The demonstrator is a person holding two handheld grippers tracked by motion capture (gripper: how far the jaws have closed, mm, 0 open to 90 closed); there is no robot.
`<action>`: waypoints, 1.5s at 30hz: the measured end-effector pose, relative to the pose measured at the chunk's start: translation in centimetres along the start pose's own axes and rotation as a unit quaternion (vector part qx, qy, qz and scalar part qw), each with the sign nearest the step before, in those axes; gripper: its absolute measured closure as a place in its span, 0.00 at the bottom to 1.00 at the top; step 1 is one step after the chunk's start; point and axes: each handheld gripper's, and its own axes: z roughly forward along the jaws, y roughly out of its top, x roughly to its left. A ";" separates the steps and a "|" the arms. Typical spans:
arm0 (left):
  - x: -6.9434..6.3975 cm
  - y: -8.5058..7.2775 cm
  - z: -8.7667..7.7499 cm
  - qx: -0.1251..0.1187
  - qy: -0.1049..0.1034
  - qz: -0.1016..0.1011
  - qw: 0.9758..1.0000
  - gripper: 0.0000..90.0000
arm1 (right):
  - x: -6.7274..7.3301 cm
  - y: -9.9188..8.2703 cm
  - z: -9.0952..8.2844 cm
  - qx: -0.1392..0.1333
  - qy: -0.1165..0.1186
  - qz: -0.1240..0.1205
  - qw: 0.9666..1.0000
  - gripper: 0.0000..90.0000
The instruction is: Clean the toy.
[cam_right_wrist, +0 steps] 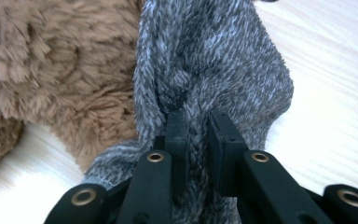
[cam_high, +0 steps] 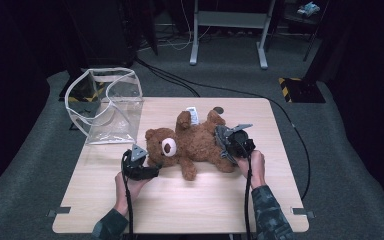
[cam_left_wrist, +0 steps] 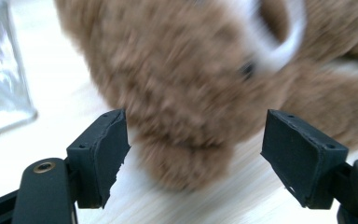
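Evidently the right gripper pinches a grey knitted sock beside the brown plush teddy bear lying on the pale wooden table, probably to dress it; the left gripper stands open at the bear's head, freeing it.

A pale wooden worktop stands on grey carpet; beyond the worktop, black cables, a grey metal frame, darkness.
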 end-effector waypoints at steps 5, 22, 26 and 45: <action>0.4 -0.5 1.7 0.029 -0.020 -0.009 0.999 0.44 | 0.3 -0.6 -0.2 0.006 0.009 -0.001 1.000 0.88; 1.0 0.4 4.5 0.017 -0.072 0.006 0.997 0.73 | 0.1 -2.8 -1.7 0.010 0.023 0.012 1.000 0.89; 1.2 0.3 4.6 0.020 -0.074 0.002 0.997 0.72 | 0.5 -0.9 -3.4 -0.022 0.017 -0.004 1.000 0.89; 1.5 -0.2 5.0 0.030 -0.081 -0.011 0.996 0.83 | 7.4 7.9 0.2 -0.018 0.042 -0.110 0.993 0.90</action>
